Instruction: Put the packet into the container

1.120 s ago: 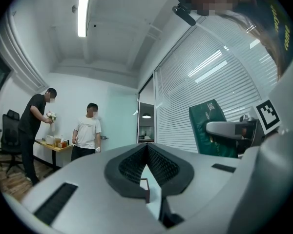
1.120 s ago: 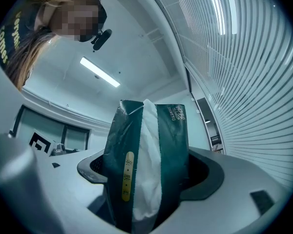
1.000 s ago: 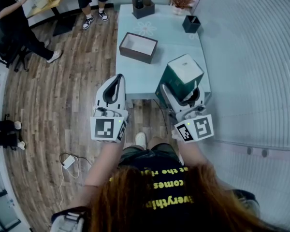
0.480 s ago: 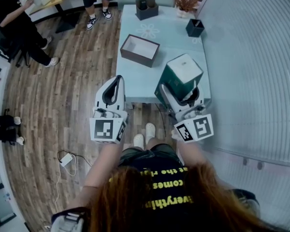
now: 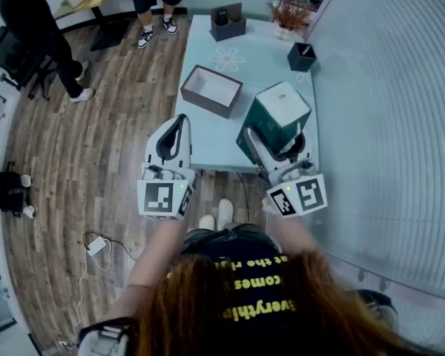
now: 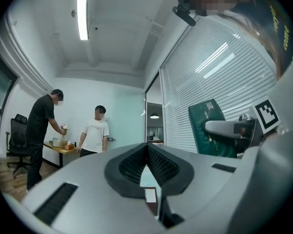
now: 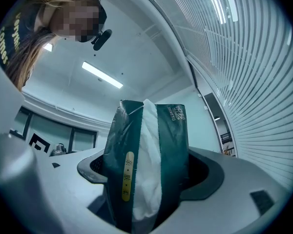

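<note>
In the head view, my right gripper is shut on a dark green tissue packet, held upright above the table's near right edge. In the right gripper view the packet stands between the jaws, with white tissue showing down its middle slit. My left gripper hangs over the table's near left edge, jaws shut and nothing between them; it is seen too in its own view. The container, an open brown box with a pale inside, lies on the table beyond both grippers.
The pale table carries a black organiser, a small black cup and a dried plant at its far end. Window blinds line the right side. Two people stand by a desk at the back left. A cable and adapter lie on the wooden floor.
Both grippers keep their places, the right one still shut on the packet. The view has crept forward slightly; the person at back left has shifted and my feet have moved.
</note>
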`<act>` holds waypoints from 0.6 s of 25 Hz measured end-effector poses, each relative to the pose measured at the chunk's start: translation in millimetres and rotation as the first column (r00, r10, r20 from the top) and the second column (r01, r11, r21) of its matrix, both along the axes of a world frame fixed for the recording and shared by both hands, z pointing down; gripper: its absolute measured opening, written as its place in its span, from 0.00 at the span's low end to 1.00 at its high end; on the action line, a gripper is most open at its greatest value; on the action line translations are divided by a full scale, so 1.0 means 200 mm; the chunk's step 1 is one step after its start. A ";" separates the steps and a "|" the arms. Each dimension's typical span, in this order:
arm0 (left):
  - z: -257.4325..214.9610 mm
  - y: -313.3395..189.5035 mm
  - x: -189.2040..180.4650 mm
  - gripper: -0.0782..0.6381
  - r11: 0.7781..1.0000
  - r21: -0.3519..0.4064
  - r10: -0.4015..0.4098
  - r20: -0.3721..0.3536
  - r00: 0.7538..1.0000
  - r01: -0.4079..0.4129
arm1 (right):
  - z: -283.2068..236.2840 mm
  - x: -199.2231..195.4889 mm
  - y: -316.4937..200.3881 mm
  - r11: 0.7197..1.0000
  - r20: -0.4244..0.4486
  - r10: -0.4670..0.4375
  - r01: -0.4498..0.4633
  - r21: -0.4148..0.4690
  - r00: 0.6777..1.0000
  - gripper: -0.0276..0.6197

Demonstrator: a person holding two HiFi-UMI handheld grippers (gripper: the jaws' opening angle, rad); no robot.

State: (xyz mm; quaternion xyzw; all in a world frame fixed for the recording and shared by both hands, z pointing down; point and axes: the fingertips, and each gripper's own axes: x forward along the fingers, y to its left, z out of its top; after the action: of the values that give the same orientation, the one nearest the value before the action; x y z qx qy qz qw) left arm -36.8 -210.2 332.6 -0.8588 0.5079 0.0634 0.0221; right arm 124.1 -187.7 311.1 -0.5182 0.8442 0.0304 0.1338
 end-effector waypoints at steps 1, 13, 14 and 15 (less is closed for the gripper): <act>0.00 -0.02 0.02 0.11 1.000 0.002 -0.004 0.000 1.000 0.004 | 0.00 0.02 -0.02 1.000 0.001 -0.004 0.004 0.001 1.000 0.67; 0.00 -0.23 0.14 0.11 0.998 -0.003 -0.060 0.011 0.998 0.060 | 0.01 0.18 -0.27 0.999 0.017 -0.041 0.041 0.001 0.999 0.67; 0.00 -0.25 0.15 0.11 0.998 -0.002 -0.063 0.012 0.998 0.063 | 0.02 0.18 -0.29 0.999 0.018 -0.045 0.045 0.000 0.999 0.67; 0.00 -0.26 0.15 0.11 0.998 -0.001 -0.066 0.013 0.998 0.066 | 0.02 0.19 -0.30 0.999 0.019 -0.048 0.048 -0.001 0.999 0.67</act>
State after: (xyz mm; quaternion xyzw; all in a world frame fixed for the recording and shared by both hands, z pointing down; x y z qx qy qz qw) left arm -6.4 -261.9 332.5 -0.8420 0.5358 0.0567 0.0268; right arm 161.8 -248.2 314.4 -0.4982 0.8550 0.0217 0.1423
